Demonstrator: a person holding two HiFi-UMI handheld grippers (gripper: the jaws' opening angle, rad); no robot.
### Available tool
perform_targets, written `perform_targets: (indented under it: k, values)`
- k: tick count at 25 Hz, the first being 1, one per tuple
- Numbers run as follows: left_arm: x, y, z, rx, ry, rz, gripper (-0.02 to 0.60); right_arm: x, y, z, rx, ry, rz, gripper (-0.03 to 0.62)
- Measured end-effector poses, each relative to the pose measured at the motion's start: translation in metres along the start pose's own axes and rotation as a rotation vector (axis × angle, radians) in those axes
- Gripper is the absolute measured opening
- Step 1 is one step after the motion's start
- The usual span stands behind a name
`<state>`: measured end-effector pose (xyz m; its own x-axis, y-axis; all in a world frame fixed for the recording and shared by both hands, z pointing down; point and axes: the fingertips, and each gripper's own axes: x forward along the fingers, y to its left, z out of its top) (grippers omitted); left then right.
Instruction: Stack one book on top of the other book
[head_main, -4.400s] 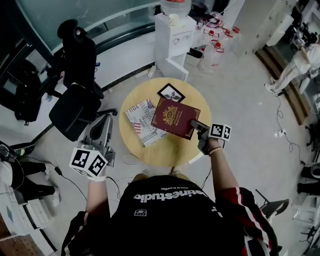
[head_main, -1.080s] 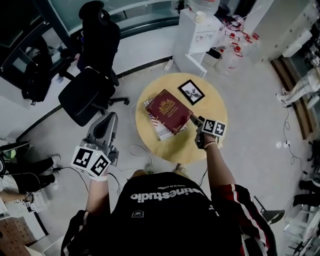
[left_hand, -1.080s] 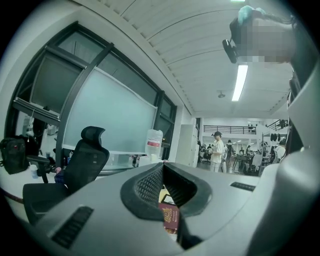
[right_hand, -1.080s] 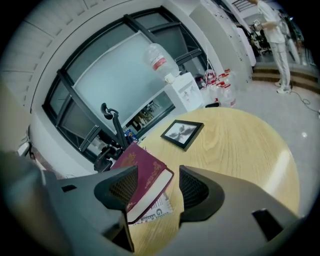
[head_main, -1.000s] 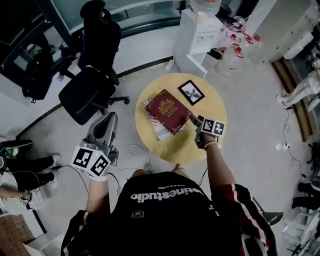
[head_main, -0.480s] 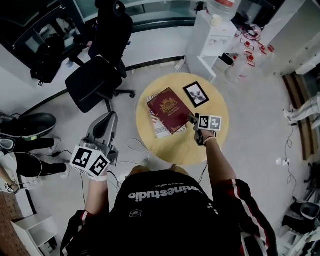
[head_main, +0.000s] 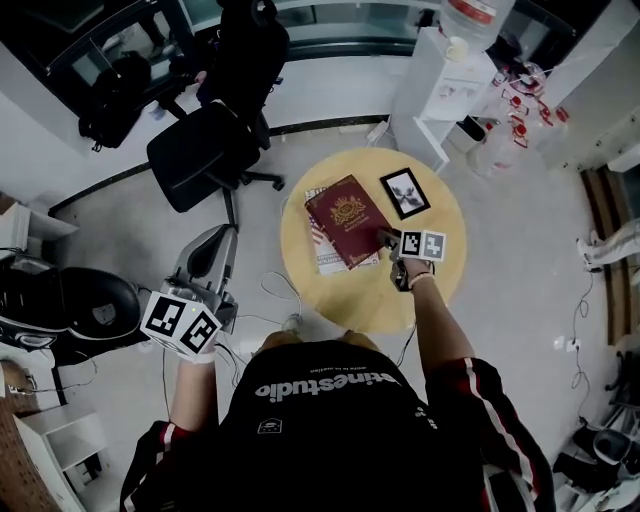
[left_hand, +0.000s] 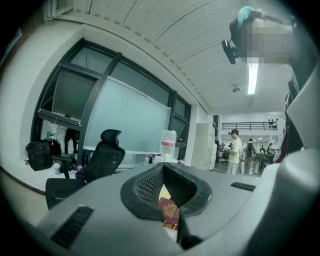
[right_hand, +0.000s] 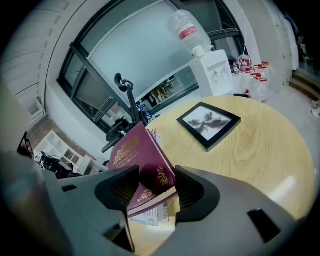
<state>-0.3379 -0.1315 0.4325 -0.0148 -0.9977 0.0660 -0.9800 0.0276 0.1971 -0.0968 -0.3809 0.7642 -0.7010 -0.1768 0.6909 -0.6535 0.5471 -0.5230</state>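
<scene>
A maroon book (head_main: 343, 215) with gold print lies across a white newspaper-print book (head_main: 322, 260) on the round wooden table (head_main: 430, 290). My right gripper (head_main: 384, 238) is at the maroon book's near right corner. In the right gripper view its jaws (right_hand: 156, 172) are closing on that corner of the maroon book (right_hand: 132, 150), with the pads against it and the white book (right_hand: 150, 216) just below. My left gripper (head_main: 224, 236) hangs off the table's left side, shut and holding nothing. In the left gripper view (left_hand: 162, 167) the maroon book (left_hand: 169, 212) shows far off through the hollow between the fingers.
A black-framed picture (head_main: 405, 193) lies on the table right of the books, also seen as the picture frame (right_hand: 208, 122). A black office chair (head_main: 200, 155) stands left of the table. A water dispenser (head_main: 445, 85) and water bottles (head_main: 510, 110) stand behind.
The maroon book, first off to the right of the white book, now lies over it, with the right gripper still at its corner. The left gripper has stayed beside the table.
</scene>
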Motion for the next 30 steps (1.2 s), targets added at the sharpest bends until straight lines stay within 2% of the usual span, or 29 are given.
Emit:
perform_targets:
  k: [4,14,22,30]
  values:
    - [-0.002,0.000,0.003,-0.008,-0.001,0.012,0.015,-0.001,0.001,0.001,0.011,0.006,-0.011,0.245]
    - [-0.001,0.001,0.003,-0.015,0.001,-0.015,0.015,-0.009,0.003,-0.008,0.097,-0.022,-0.028,0.219]
    - [-0.001,0.003,0.000,-0.018,0.004,-0.056,0.015,-0.016,-0.002,-0.019,0.217,-0.074,-0.071,0.210]
    - [0.002,0.010,0.002,-0.013,0.007,-0.101,0.015,-0.010,0.014,-0.028,0.248,-0.083,-0.088,0.200]
